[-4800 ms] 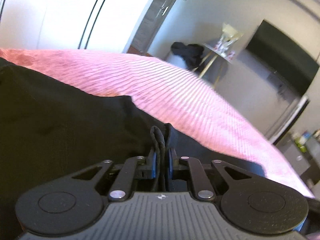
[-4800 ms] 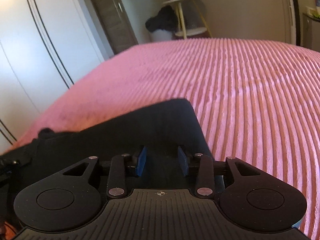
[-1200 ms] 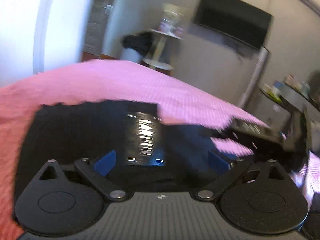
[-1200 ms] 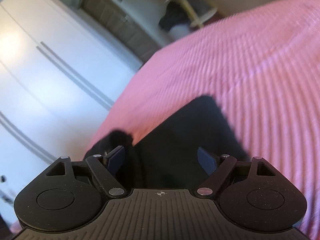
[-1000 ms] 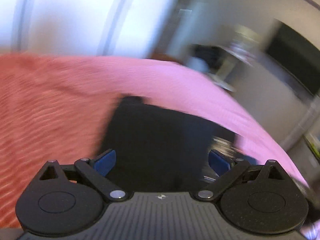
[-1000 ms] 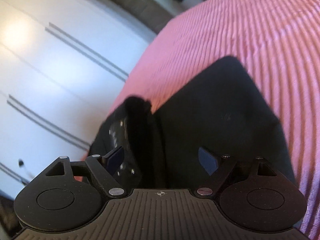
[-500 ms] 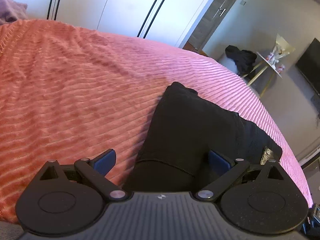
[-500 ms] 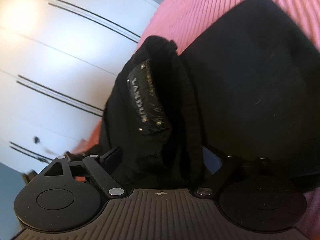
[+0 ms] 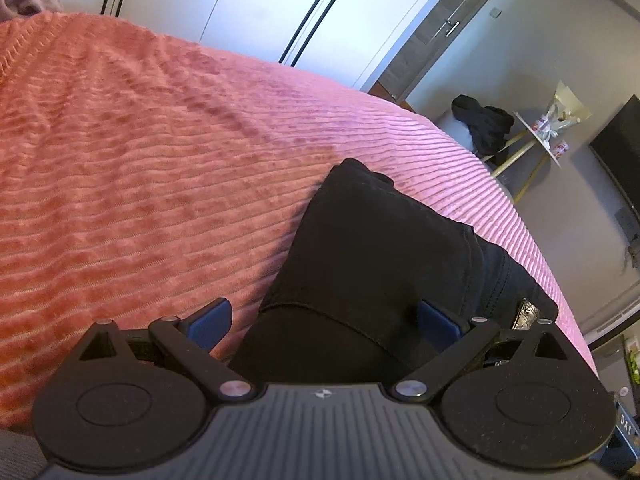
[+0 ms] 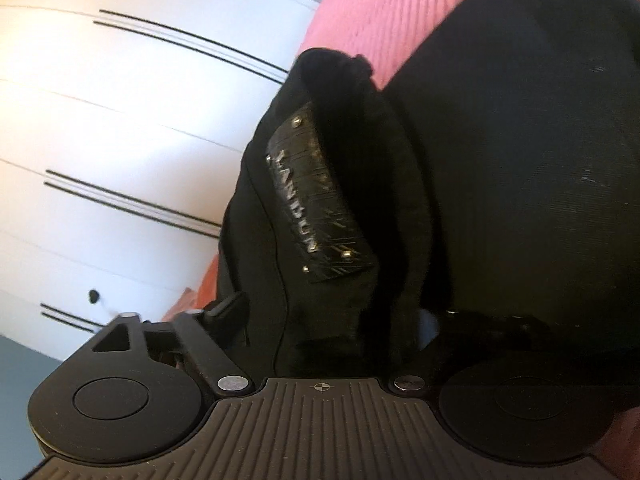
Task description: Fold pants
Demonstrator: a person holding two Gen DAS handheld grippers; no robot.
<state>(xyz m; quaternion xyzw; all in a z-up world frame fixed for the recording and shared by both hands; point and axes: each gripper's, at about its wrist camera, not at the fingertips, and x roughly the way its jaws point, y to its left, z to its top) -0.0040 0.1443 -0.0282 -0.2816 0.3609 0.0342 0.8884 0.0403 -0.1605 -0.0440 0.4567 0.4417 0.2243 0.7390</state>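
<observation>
Pants (image 9: 372, 256), black, lie folded on the pink bedspread (image 9: 140, 160) between the spread-apart fingers of left tool (image 9: 324, 322) and right tool (image 10: 332, 320).

The pants (image 9: 384, 248) were plain black with a glossy black label (image 10: 316, 200); the bedspread (image 9: 140, 160) was pink with ribbed stripes; gripper pads (image 9: 210, 318) were blue.

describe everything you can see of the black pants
The black pants lie folded into a compact bundle on the pink ribbed bedspread. The fabric looks like matte dark denim with stitched seams. A shiny black waistband patch with metal rivets and raised lettering shows in the right wrist view. Both the left gripper and the right gripper are open, with fabric lying between their fingers.
</observation>
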